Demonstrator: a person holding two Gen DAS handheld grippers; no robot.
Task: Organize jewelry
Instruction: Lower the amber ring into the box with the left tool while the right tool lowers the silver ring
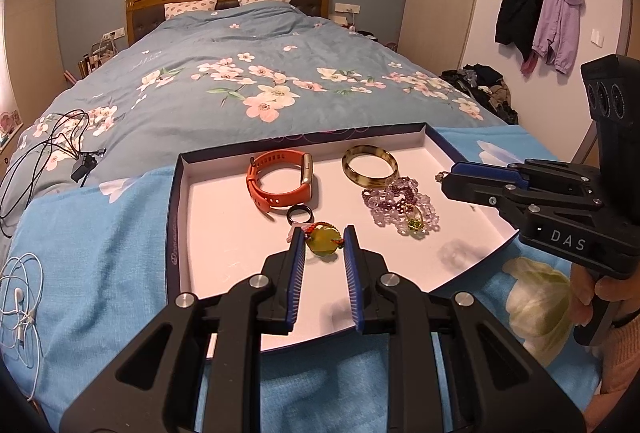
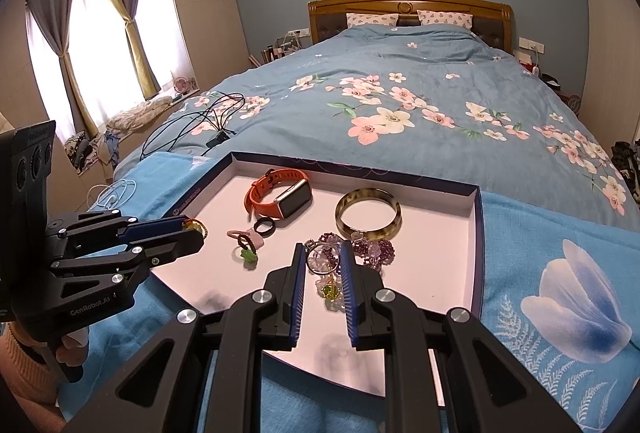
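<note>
Left gripper (image 1: 323,235) pinched a round yellow-green stone pendant (image 1: 323,242) with red cord. Right gripper (image 2: 323,253) clamped a silver ring (image 2: 319,262) above a purple-and-clear bead tangle (image 2: 370,249) in the white-lined tray (image 2: 478,233). Grippers read "DAS", "GenRobot.AI".

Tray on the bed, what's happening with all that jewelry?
A person is sorting jewelry in a tray with two handheld grippers. The left gripper is shut on a green pendant. The right gripper is shut on a silver ring, by the beads. The watch, bangle and black ring lie loose in the tray.
</note>
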